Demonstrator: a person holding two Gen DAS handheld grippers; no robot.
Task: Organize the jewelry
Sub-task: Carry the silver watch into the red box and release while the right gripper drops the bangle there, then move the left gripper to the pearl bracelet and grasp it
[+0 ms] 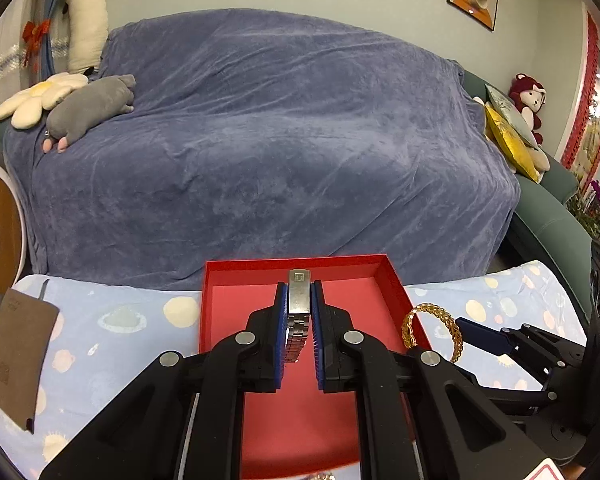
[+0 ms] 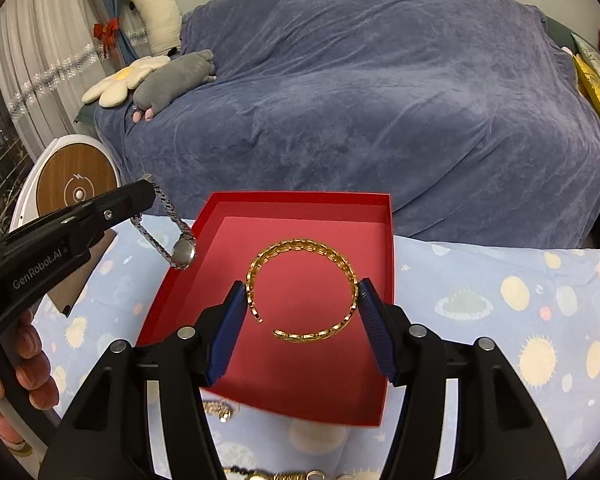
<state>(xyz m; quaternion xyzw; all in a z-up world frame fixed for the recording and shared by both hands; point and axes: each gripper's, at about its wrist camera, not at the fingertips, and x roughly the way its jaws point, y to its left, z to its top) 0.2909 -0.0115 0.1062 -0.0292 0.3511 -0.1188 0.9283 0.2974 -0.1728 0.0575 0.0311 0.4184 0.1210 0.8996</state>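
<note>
Two pieces of jewelry are held above the red box [image 2: 380, 400], which rests on the patterned worktop [image 2: 500, 320]. The silver watch [image 1: 299, 312] is clamped by its band in the jaws of the left gripper [image 1: 299, 300], at the box's 10 o'clock edge in the right wrist view. The gold bracelet [image 2: 302, 288] is gripped at 3 and 9 o'clock by the right gripper [image 2: 302, 294], over the box's middle.

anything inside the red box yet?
Nothing seen lying on its floor. The watch and gold bracelet hang over the red box, still gripped. The grippers hide part of the floor.
</note>
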